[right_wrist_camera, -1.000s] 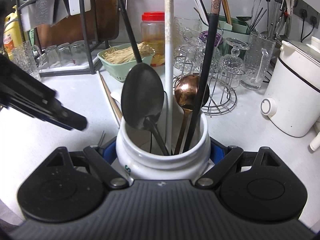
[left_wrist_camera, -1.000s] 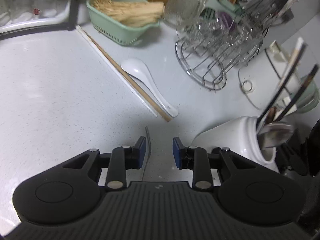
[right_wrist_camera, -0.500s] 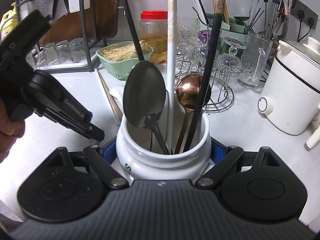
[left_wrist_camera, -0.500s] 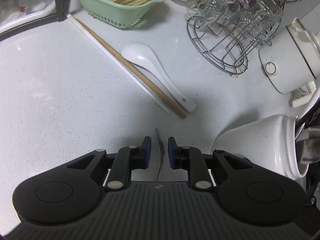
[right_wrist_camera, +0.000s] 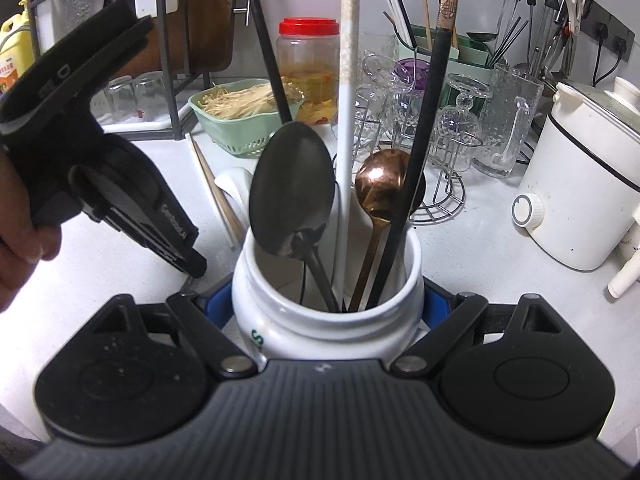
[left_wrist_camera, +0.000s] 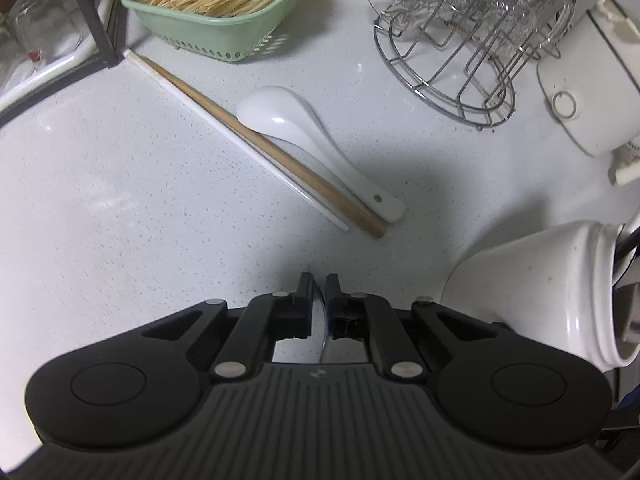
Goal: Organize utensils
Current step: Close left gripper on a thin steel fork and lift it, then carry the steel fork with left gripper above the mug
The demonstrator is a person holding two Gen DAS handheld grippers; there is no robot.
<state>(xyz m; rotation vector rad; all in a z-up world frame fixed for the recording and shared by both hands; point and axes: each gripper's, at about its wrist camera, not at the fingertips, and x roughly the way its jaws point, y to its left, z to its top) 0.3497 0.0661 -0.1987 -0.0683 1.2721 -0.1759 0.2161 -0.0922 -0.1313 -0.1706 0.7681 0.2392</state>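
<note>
My left gripper (left_wrist_camera: 319, 280) is shut on a thin metal utensil (left_wrist_camera: 322, 340) that lies on the white counter; only its slim handle shows between the fingers. Beyond it lie a wooden chopstick (left_wrist_camera: 264, 146), a white chopstick (left_wrist_camera: 224, 132) and a white ceramic spoon (left_wrist_camera: 312, 140). My right gripper (right_wrist_camera: 326, 308) is shut on the white ceramic utensil jar (right_wrist_camera: 320, 320), which holds a dark spoon (right_wrist_camera: 292, 188), a copper spoon (right_wrist_camera: 380, 184), a white chopstick (right_wrist_camera: 347, 80) and a dark chopstick (right_wrist_camera: 432, 100). The jar also shows at the right of the left wrist view (left_wrist_camera: 548, 284). The left gripper (right_wrist_camera: 188, 264) points down at the counter just left of the jar.
A green basket (left_wrist_camera: 216, 36) of enoki mushrooms sits at the back. A wire glass rack (left_wrist_camera: 460, 60) stands at the back right, with a white cooker (right_wrist_camera: 580, 184) beside it. A black dish rack (right_wrist_camera: 168, 40) with glasses is at the back left.
My left gripper has tilted down over the thin metal utensil and closed on it. The right gripper has kept its hold on the jar.
</note>
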